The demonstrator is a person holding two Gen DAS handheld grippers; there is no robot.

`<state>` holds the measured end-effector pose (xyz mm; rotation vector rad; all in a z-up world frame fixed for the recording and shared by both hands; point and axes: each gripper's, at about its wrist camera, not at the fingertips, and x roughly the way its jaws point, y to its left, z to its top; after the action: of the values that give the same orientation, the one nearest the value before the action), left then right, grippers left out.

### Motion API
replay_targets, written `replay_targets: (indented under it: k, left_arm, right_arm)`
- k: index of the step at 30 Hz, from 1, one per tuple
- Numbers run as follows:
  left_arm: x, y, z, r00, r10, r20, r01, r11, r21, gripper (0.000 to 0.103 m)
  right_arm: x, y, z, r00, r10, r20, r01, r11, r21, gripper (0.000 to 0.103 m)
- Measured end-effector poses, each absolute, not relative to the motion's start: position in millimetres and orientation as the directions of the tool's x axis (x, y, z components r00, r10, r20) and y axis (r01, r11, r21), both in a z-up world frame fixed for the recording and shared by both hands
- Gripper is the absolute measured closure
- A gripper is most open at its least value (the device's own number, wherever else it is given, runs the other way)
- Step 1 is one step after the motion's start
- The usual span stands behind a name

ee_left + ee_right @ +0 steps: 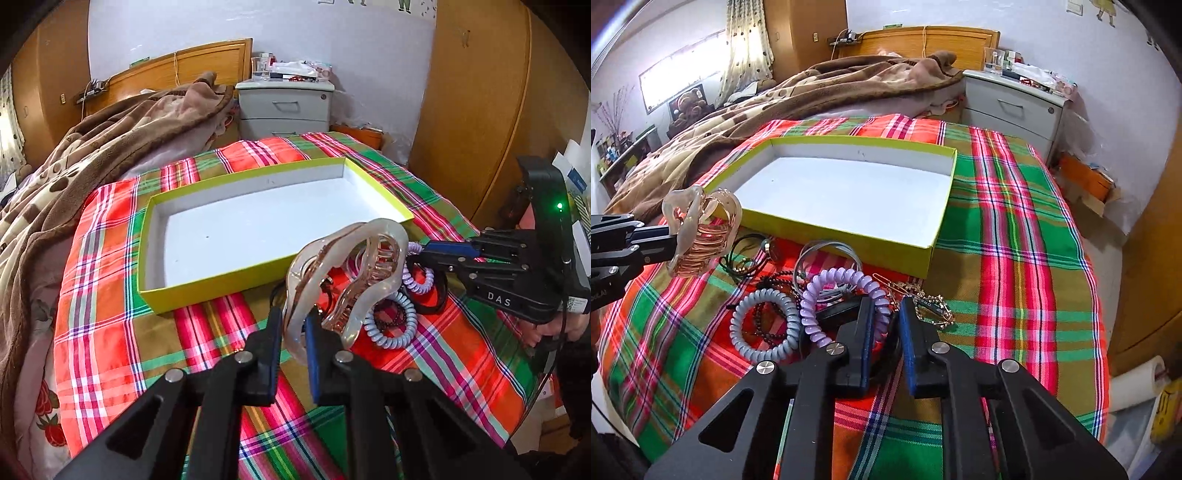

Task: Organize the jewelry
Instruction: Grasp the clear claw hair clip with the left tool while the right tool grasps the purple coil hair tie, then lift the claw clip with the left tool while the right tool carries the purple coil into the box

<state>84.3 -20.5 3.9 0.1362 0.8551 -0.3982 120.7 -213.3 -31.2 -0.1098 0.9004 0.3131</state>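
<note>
My left gripper [295, 325] is shut on a large translucent pink hair claw clip [343, 280] and holds it above the plaid cloth, just in front of the empty yellow-green box [207, 291]; the clip also shows in the right wrist view [701, 232]. My right gripper [888, 314] is closed on the purple spiral hair tie [842, 299] at the jewelry pile. A blue-grey spiral tie [764, 325], dark bead bracelets [772, 314], grey bangles [827, 254], black cords [746, 254] and gold chain pieces [931, 306] lie there on the cloth.
The box [849, 236] is white inside and sits mid-table on the plaid cloth [1015, 221]. A bed with a brown blanket [812, 92] lies to the left. A grey nightstand [1012, 103] stands behind. Wooden wardrobe doors [480, 110] are at the right.
</note>
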Motion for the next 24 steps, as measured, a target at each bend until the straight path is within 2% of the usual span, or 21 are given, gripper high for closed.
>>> replay_targets:
  k: [10,15,24]
  left_arm:
    - [83,-17,8,0.597,-0.278,-0.753,0.378,0.925,-0.042,0.090]
    - [84,-17,6,0.591,-0.279,-0.757,0.376,0.925,-0.047,0.090]
    - [84,-17,5,0.587,-0.280,-0.760,0.379,0.924,-0.048,0.090]
  right_arm:
    - [118,-207,-27,0.588,0.216,-0.780,-0.330,0.944,0.013,0.089]
    - [124,-196,-31,0.569,0.188,-0.801,-0.372,0.927,-0.046,0.083]
    - [141,-201,-32,0.510,0.268,-0.817,-0.378,0.923,0.068,0.083]
